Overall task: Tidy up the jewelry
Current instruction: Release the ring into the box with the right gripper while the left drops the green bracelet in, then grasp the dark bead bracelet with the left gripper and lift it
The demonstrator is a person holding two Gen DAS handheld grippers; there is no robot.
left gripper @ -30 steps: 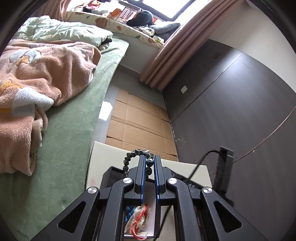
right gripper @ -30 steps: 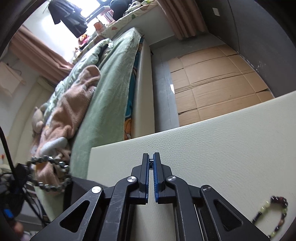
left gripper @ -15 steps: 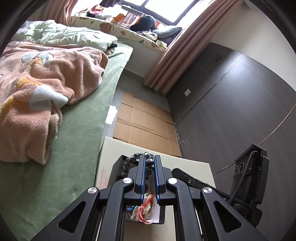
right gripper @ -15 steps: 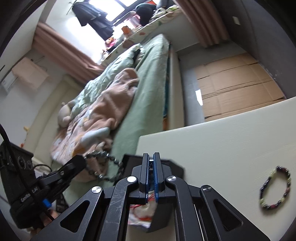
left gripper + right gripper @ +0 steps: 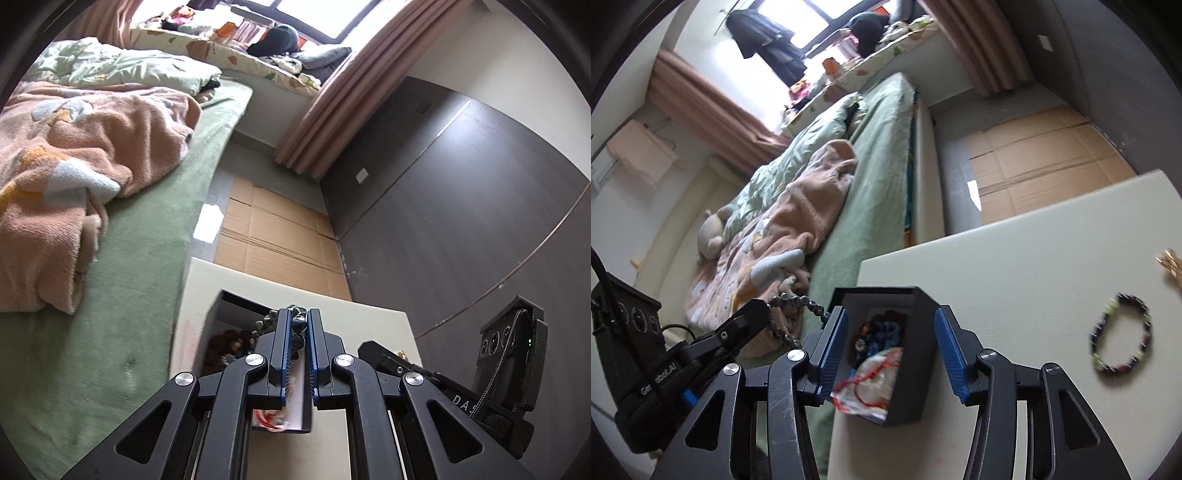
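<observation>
A bedside cream table (image 5: 1015, 266) carries the black box (image 5: 925, 314) at its bed-side edge. The left gripper (image 5: 298, 325), clenched on a grey bead bracelet (image 5: 798, 301), hangs directly over it; the right gripper (image 5: 890, 347), empty, is opening astride the box.

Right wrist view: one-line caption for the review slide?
Right gripper opening around the black box of jewelry, while left gripper holds a grey bead strand.

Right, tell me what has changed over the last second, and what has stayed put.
The right gripper, shut a second ago, is opening its jaws, nothing pressed between them, and now frames the open black jewelry box. The left gripper has carried the dark grey beaded bracelet over that box. Unchanged: the left gripper's clamp on that bracelet, and the green and dark beaded bracelet lying on the cream table.
</observation>
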